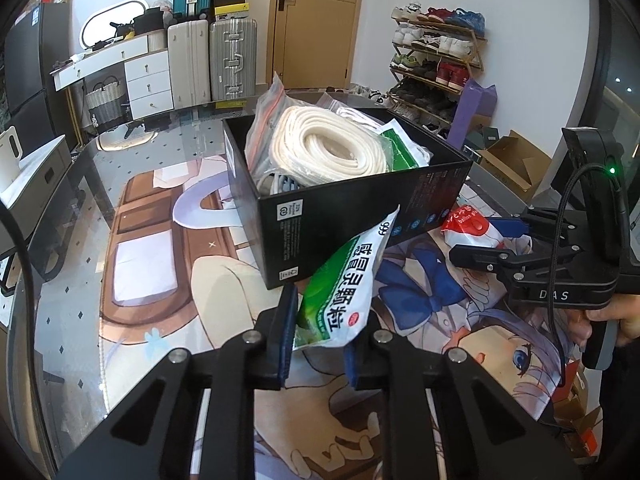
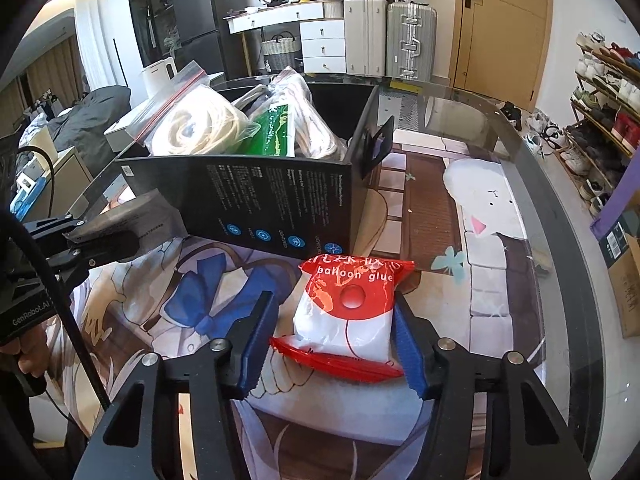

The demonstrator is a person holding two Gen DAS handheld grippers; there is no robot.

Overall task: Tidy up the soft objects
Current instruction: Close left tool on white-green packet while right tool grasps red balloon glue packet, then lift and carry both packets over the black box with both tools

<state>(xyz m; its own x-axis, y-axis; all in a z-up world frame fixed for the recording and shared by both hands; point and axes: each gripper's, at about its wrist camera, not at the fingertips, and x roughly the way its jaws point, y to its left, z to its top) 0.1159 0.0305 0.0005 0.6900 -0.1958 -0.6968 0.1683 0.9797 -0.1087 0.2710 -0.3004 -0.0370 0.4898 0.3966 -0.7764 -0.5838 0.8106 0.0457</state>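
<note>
A: Left gripper — we're pinching the green-and-white sachet between nearly closed pads, holding it up just in front of the black box.

B: And the right gripper?

A: We're straddling the red balloon glue packet on the desk; jaws partly open, right pad looks to be touching, left pad apart, so no grip yet.

B: Progress?

A: We're judging it mostly done. Box is already holding the bagged white rope coil, another green pack and more bags. We're seeing two items left outside: the sachet and the glue packet, both near the box.
</note>
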